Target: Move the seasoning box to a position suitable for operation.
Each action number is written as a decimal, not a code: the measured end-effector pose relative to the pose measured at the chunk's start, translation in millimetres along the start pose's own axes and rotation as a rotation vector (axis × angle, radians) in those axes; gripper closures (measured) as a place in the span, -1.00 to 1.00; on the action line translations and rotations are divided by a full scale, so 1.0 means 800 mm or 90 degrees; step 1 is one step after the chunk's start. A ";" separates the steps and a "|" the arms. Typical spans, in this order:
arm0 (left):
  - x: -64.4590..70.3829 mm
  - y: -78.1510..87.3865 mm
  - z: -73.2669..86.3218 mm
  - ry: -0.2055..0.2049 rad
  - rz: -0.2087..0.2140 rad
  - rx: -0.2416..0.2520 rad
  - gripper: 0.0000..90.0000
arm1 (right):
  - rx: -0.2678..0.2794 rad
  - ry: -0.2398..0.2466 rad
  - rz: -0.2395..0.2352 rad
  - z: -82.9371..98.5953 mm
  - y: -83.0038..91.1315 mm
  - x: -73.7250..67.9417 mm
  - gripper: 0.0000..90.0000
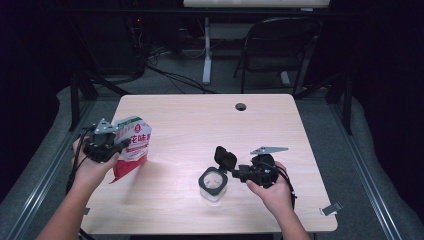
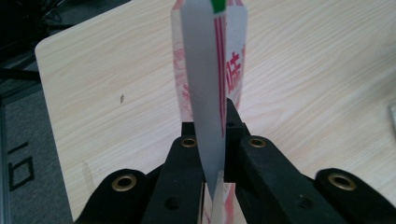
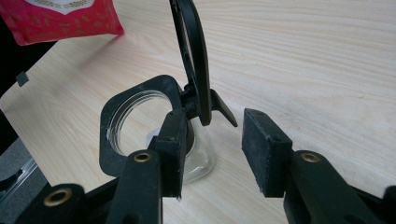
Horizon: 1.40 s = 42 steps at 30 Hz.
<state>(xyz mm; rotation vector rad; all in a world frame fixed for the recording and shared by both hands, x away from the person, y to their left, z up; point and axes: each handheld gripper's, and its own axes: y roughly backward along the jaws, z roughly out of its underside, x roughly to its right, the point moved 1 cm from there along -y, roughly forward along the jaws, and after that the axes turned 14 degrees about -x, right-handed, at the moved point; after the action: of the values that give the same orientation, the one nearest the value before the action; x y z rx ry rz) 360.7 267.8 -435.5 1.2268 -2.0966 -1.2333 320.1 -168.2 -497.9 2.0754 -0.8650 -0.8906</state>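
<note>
On the wooden table (image 1: pixel 200 120), my left gripper (image 1: pixel 121 145) clamps the red-and-white pouch (image 1: pixel 134 145) upright, well left of the clear jar (image 1: pixel 213 184), beside whose raised lid (image 1: pixel 225 157) my right gripper (image 1: pixel 236 173) stands parted.

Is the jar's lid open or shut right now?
Open: the jar's black flip lid stands up from its hinge, baring the round mouth.

pouch (image 2: pixel 210 84) top cut off by frame edge, its print unreadable
</note>
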 end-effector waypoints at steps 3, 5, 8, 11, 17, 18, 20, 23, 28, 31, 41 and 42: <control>0.006 0.006 -0.003 -0.002 0.017 0.014 1.00 | 0.003 -0.002 -0.002 0.000 0.000 0.001 0.35; 0.012 0.007 -0.005 -0.011 0.018 0.017 1.00 | 0.003 -0.003 -0.003 -0.001 0.001 0.000 0.35; 0.022 0.009 -0.011 -0.028 0.018 0.017 1.00 | 0.001 0.006 -0.001 -0.001 0.002 -0.001 0.35; 0.026 0.008 -0.013 -0.031 0.026 0.018 1.00 | 0.004 0.006 -0.002 -0.001 0.003 -0.001 0.34; 0.043 0.006 -0.021 -0.048 0.049 0.025 1.00 | 0.004 0.020 -0.005 -0.002 0.007 -0.002 0.32; 0.046 0.006 -0.023 -0.051 0.057 0.027 1.00 | 0.006 0.025 -0.005 -0.003 0.010 -0.003 0.32; 0.054 0.005 -0.026 -0.059 0.065 0.028 1.00 | 0.014 0.027 -0.010 -0.003 0.012 -0.005 0.32; 0.067 0.002 -0.032 -0.072 0.080 0.030 1.00 | 0.016 0.032 -0.008 -0.003 0.014 -0.005 0.32; 0.089 -0.002 -0.041 -0.095 0.097 0.036 1.00 | 0.020 0.036 -0.001 -0.004 0.016 -0.006 0.34; 0.102 -0.006 -0.048 -0.107 0.108 0.038 1.00 | 0.021 0.036 -0.001 -0.004 0.016 -0.005 0.34; 0.136 -0.025 -0.057 -0.119 0.149 0.059 1.00 | 0.032 0.030 0.000 -0.004 0.018 -0.001 0.31; 0.137 -0.028 -0.057 -0.119 0.151 0.058 1.00 | 0.030 0.029 0.000 -0.004 0.019 -0.001 0.31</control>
<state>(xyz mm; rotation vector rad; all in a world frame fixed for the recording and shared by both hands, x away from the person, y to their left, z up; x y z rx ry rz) 345.4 148.1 -439.2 0.8943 -2.3768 -1.1939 317.8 -174.5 -484.2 2.1284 -0.8699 -0.8263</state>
